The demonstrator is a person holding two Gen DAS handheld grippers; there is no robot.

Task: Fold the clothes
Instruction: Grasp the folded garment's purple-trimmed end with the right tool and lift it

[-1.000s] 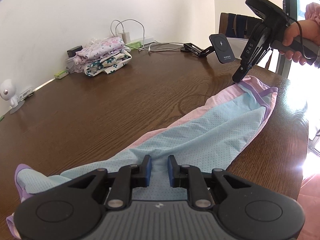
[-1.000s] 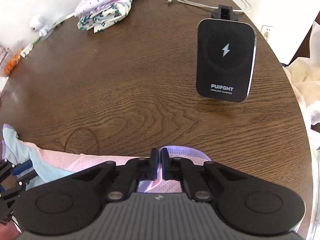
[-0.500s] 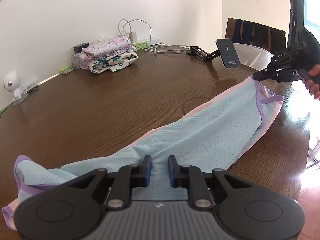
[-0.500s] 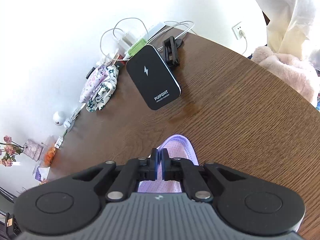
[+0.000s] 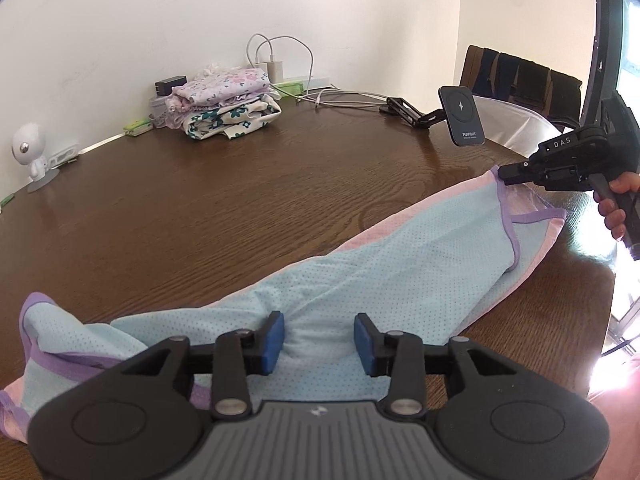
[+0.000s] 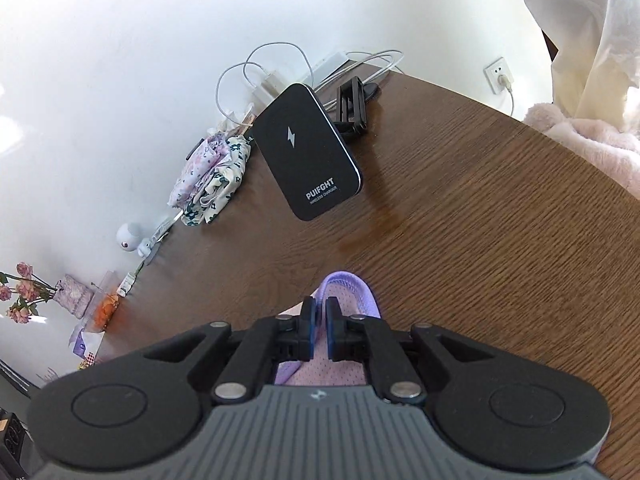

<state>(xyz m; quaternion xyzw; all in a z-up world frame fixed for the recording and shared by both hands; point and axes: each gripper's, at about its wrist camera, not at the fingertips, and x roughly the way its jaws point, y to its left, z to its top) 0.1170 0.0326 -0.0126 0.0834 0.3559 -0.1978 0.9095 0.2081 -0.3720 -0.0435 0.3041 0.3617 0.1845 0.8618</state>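
The left gripper (image 5: 319,338) sits at 6 o'clock in the left wrist view. Its jaws have just been opening and now stand released; the blue pads (image 5: 273,340) flank a bunched ridge of the garment (image 5: 360,264) without pressing on it.

The garment is a light blue mesh piece with pink backing and purple trim. It lies flat on the table (image 5: 200,208) in a long band running from 8 o'clock to 3 o'clock, with its near end crumpled at 8 o'clock.

The right gripper (image 5: 505,171) is at 3 o'clock, held by a hand (image 5: 618,204), with its tip at the garment's far purple edge. In the right wrist view its jaws have just been opening slightly: a narrow gap shows between the fingers (image 6: 308,326), the purple hem (image 6: 352,292) runs through that gap, and the pads no longer clamp it.

Beyond the hem, a black charger (image 6: 306,152) stands tilted on its stand at 12 o'clock. A folded stack (image 5: 228,104) of floral clothes rests at 11 o'clock by the wall. White cables (image 5: 340,98) lie beside it. A small white camera (image 5: 30,156) stands at 9 o'clock.
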